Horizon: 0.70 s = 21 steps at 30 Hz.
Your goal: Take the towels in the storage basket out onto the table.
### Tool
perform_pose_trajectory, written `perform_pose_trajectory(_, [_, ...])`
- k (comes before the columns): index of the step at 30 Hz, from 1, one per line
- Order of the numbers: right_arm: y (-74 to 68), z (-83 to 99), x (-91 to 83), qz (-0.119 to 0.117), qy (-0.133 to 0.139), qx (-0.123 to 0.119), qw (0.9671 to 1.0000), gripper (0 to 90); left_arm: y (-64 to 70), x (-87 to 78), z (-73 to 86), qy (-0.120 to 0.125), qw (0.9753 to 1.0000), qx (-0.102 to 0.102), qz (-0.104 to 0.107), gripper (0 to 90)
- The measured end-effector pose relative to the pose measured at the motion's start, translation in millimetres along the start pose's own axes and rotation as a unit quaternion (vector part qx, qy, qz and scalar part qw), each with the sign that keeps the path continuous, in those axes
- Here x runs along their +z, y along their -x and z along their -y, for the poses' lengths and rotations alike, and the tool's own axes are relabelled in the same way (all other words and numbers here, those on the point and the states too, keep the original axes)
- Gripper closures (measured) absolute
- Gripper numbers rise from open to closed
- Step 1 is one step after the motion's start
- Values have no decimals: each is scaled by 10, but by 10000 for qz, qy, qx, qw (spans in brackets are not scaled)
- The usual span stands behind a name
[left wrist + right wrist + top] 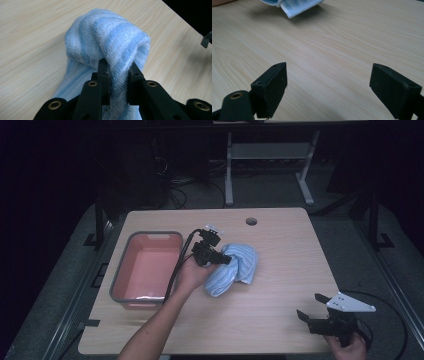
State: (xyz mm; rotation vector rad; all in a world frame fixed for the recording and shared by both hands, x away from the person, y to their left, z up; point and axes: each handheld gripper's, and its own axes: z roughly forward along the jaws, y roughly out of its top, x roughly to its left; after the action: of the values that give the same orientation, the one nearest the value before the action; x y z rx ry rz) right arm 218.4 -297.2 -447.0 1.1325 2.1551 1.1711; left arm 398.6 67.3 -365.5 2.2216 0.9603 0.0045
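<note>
A light blue striped towel [235, 269] lies bunched near the middle of the wooden table [280, 250]. My left gripper [224, 260] is shut on a raised fold of it. In the left gripper view the towel [110, 42] bulges up between the two black jaws of the left gripper [119, 75], which pinch the cloth. My right gripper [311, 306] sits open near the table's front right corner, with nothing between its fingers. In the right gripper view the jaws of the right gripper [329, 82] stand wide apart over bare wood, and the towel's edge [294, 6] lies far ahead.
A pink tub [147, 267] with a grey rim stands on the table to the left of the towel, its inside bare. A round cable hole [251, 221] is near the far edge. Beyond the table are table legs and cables on a dark floor.
</note>
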Motion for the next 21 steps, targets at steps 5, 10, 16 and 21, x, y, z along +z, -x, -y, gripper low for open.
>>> perform_pose_trajectory(5, [6, 1, -5, -1, 5, 9, 10000, 141, 41, 188, 0, -6, 9999, -118, 73, 766])
perform_pose_trajectory(10, [7, 2, -7, -1, 10, -8, 10000, 141, 68, 324, 9, -55, 9998, -145, 100, 760])
perform_pose_trajectory(16, [8, 2, -14, 9, 9, -2, 10000, 141, 79, 415, 38, -89, 9997, -207, 137, 748])
perform_pose_trajectory(21, [4, -1, -7, -5, 5, -30, 10000, 141, 90, 479, 60, -133, 9995, -259, 150, 712])
